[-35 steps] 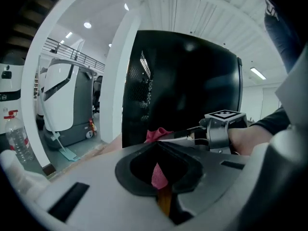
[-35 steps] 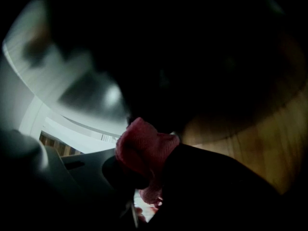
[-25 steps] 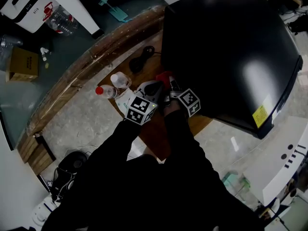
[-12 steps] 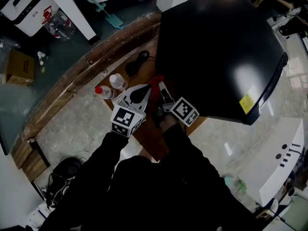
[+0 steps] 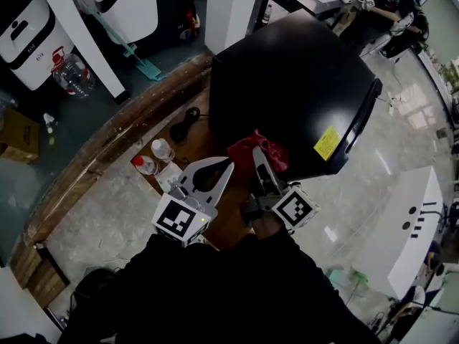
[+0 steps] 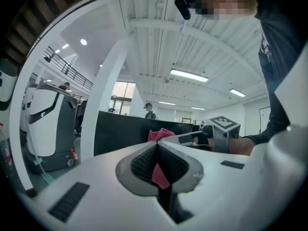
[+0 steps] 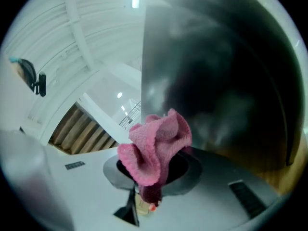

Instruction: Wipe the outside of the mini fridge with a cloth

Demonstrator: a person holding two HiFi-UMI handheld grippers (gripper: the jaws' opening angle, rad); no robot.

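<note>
Two grippers sit low in the frame's centre in the head view, under the black mini fridge (image 5: 287, 84), which fills the upper middle and stands on the wooden desk (image 5: 201, 142). The fridge's long axis looks upright, rising toward the camera. The side with the yellow sticker (image 5: 327, 143) faces the lower right of the frame, while a plain dark wall faces the lower left.

The right gripper (image 5: 257, 160) is the nearer one. Its fingers pinch the red cloth (image 5: 259, 147), which bunches out past the tips and lies against, or just beside, the fridge's lower-left wall. In the right gripper view that wall (image 7: 216, 81) rises directly behind the cloth (image 7: 156, 148), so the surface to wipe lies straight ahead, up-frame of the fingers. I judge that the next stroke needs only a short push forward, then a sweep along that wall.

The left gripper (image 5: 226, 165) hangs just to the left, its fingers pressed together at the tips on nothing I can see; pink shows behind them in the left gripper view, likely the cloth beyond.
</note>
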